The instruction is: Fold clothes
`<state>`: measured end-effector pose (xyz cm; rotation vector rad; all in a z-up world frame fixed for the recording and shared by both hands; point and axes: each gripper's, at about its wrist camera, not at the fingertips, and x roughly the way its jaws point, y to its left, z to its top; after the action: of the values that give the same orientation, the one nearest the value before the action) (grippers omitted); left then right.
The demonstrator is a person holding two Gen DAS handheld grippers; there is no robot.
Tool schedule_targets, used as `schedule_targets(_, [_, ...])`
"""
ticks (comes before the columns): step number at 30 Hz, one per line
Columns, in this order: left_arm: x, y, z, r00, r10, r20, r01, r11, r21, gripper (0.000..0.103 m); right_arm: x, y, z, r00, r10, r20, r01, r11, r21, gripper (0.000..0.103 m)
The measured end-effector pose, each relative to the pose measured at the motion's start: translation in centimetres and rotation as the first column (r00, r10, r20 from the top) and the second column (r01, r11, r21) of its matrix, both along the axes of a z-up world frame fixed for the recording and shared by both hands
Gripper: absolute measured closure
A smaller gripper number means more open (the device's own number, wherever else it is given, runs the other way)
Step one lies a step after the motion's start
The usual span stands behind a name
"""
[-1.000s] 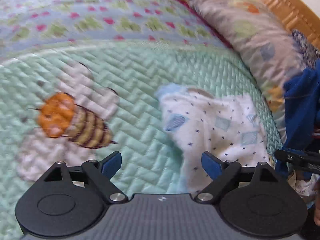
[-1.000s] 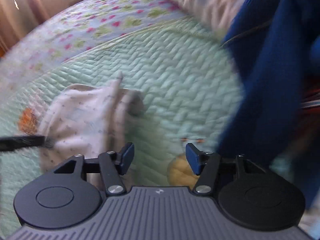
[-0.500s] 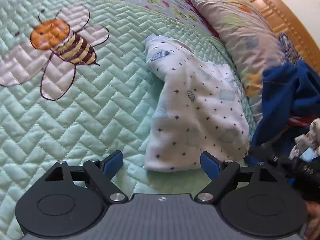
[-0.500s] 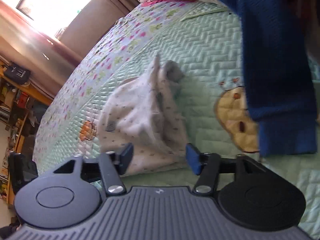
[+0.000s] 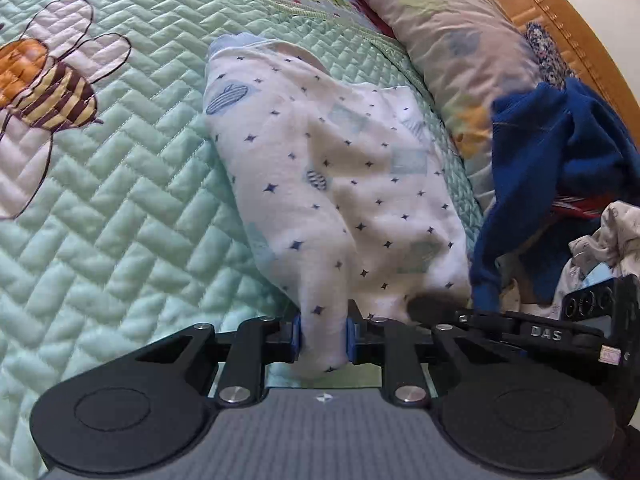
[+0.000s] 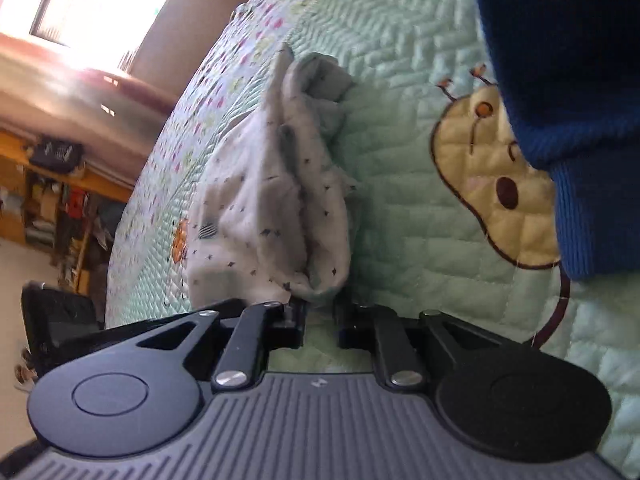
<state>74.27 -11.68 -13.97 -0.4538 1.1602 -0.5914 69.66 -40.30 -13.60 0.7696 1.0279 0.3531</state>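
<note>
A white baby garment with small dark stars lies crumpled on the green quilted bedspread. My left gripper is closing its jaws, and the blue pads squeeze a fold of the garment's near edge. In the right wrist view the same garment stretches away from my right gripper, whose jaws are closing with the garment's near corner pinched at their tips. The two grippers sit close together at the same end of the garment.
A dark blue sweater is heaped at the right, beside a patterned pillow and the wooden headboard. More small patterned clothes lie behind the sweater. An embroidered bee marks the quilt at the left.
Both grippers came down to the garment's near edge with jaws wide. Their jaws have now drawn together on the cloth.
</note>
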Motion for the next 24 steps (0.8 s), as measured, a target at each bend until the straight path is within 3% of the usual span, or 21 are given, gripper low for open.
schedule_targets(3, [-1.1, 1.5, 1.8, 0.999, 0.043, -0.027, -0.044, 0.997, -0.058, 0.082, -1.1, 0.2, 2.4, 1.000, 0.000, 0.022, 0.000, 1.000, 0.011, 0.088])
schedule_targets(5, [-1.3, 2.1, 1.7, 0.996, 0.064, -0.065, -0.067, 0.996, -0.054, 0.080, -1.9, 0.1, 3.1, 1.000, -0.007, 0.006, 0.006, 0.999, 0.045, 0.088])
schedule_targets(7, [-1.0, 2.1, 0.2, 0.992, 0.058, -0.112, -0.059, 0.998, 0.000, 0.070, -2.3, 0.0, 2.1, 0.998, -0.023, -0.061, 0.027, 0.998, 0.059, 0.084])
schedule_targets(8, [-0.8, 2.4, -0.6, 0.989, 0.063, -0.137, -0.062, 0.998, 0.011, 0.070, -2.5, 0.0, 1.2, 0.994, -0.032, -0.103, 0.039, 0.997, 0.062, 0.082])
schedule_targets(10, [-0.8, 3.2, -1.3, 0.982, 0.081, -0.169, -0.086, 0.996, -0.019, 0.065, -3.1, -0.6, 0.2, 0.983, -0.067, -0.169, 0.077, 0.996, 0.052, 0.079])
schedule_targets(11, [-1.2, 3.7, -0.6, 0.986, 0.087, -0.144, -0.090, 0.996, -0.017, 0.059, -3.4, -1.0, -0.2, 0.976, -0.088, -0.199, 0.099, 0.994, 0.044, 0.079])
schedule_targets(12, [-1.7, 4.1, 0.3, 0.992, 0.086, -0.097, -0.086, 0.996, -0.002, 0.047, -3.9, -1.2, 0.2, 0.975, -0.101, -0.196, 0.108, 0.994, 0.026, 0.077])
schedule_targets(13, [-2.3, 4.4, 1.4, 0.996, 0.082, -0.039, -0.081, 0.997, 0.015, 0.041, -4.7, -1.2, 1.6, 0.984, -0.102, -0.149, 0.103, 0.995, -0.003, 0.076])
schedule_targets(15, [-3.3, 4.8, 3.4, 0.993, 0.081, 0.091, -0.082, 0.997, 0.010, 0.040, -5.9, -0.8, 4.5, 0.997, -0.074, -0.031, 0.073, 0.997, -0.034, 0.076])
schedule_targets(18, [-2.7, 3.9, 4.4, 0.983, 0.087, 0.160, -0.076, 0.994, -0.074, 0.036, -4.3, 0.6, 5.7, 0.996, -0.050, 0.076, 0.040, 0.991, 0.126, 0.076])
schedule_targets(21, [-1.6, 1.8, 2.8, 0.990, 0.041, 0.138, -0.029, 0.996, -0.088, 0.035, -0.2, 2.1, 3.1, 0.996, -0.041, 0.081, 0.021, 0.970, 0.242, 0.075])
schedule_targets(23, [-1.5, 1.6, 0.6, 0.997, 0.031, 0.071, -0.026, 0.997, -0.076, 0.037, 0.6, 1.6, 0.2, 0.998, -0.064, 0.004, 0.062, 0.978, 0.198, 0.075])
schedule_targets(24, [-1.8, 1.9, 0.0, 0.998, 0.030, 0.051, -0.026, 0.997, -0.073, 0.043, 0.7, 1.2, -1.3, 0.996, -0.082, -0.036, 0.087, 0.982, 0.166, 0.081])
